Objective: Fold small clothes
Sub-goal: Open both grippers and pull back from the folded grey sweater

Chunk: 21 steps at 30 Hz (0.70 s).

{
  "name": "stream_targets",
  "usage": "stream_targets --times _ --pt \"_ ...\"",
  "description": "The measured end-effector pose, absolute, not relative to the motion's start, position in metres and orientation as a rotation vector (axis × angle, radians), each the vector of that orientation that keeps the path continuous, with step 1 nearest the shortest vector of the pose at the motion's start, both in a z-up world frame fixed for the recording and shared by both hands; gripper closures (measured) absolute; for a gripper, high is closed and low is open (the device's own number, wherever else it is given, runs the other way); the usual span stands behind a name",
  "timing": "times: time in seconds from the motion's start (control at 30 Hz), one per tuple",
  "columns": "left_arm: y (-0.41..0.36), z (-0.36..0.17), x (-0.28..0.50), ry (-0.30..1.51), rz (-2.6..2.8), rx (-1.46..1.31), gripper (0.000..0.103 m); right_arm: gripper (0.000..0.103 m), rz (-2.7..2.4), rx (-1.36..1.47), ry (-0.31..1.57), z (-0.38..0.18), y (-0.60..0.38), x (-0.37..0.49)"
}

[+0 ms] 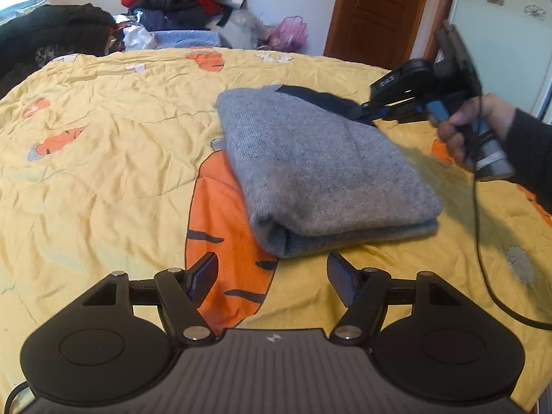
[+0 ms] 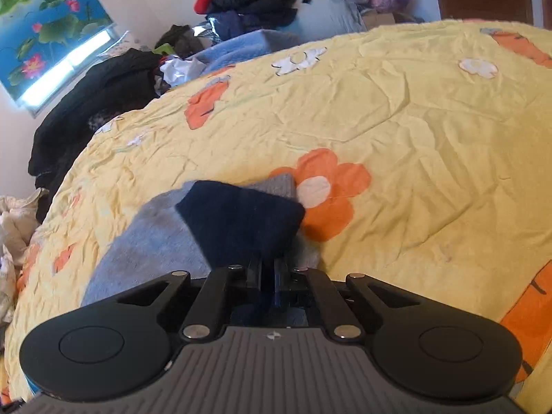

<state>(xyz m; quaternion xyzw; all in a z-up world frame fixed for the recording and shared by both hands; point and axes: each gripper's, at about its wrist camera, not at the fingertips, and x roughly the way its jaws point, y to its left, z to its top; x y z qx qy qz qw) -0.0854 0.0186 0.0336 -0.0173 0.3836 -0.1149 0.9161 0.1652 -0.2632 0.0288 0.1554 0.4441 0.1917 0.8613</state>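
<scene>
A grey knitted garment (image 1: 321,172) lies folded in a thick rectangle on the yellow bed cover (image 1: 103,145). A dark navy part (image 1: 310,95) sticks out at its far edge. My left gripper (image 1: 272,277) is open and empty, just in front of the fold's near edge. My right gripper (image 1: 362,110) comes in from the right and is shut on the navy part. In the right wrist view the gripper (image 2: 267,276) is shut on the navy cloth (image 2: 238,220), with grey knit (image 2: 148,252) beneath it.
The yellow cover has orange carrot and flower prints (image 2: 327,193). A pile of red, black and blue clothes (image 1: 179,3) sits beyond the bed's far edge. Dark clothes (image 1: 51,34) lie at the far left. A wooden door (image 1: 379,10) stands at the back right.
</scene>
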Motion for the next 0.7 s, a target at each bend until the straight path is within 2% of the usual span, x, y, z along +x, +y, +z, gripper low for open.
stream_targets --times 0.07,0.2,0.27,0.47,0.6,0.7 --pt "0.019 0.039 -0.09 0.762 -0.246 -0.039 0.034 0.081 0.403 0.317 0.889 0.04 -0.265 0.148" --pt "0.014 0.036 -0.089 0.757 -0.241 -0.017 0.034 0.075 0.471 0.35 0.74 0.07 -0.263 0.087" --pt "0.01 0.028 -0.084 0.776 -0.23 -0.003 0.034 0.054 0.517 0.298 0.727 0.072 -0.248 0.056" --pt "-0.005 0.014 -0.075 0.781 -0.174 0.078 0.034 0.055 0.513 0.069 0.795 0.036 -0.21 0.028" --pt "-0.005 0.009 -0.074 0.771 -0.147 0.075 0.034 0.055 0.443 0.1 0.784 0.038 -0.222 0.026" --pt "-0.006 0.006 -0.074 0.758 -0.137 0.076 0.034 0.049 0.432 0.127 0.767 0.053 -0.225 0.006"
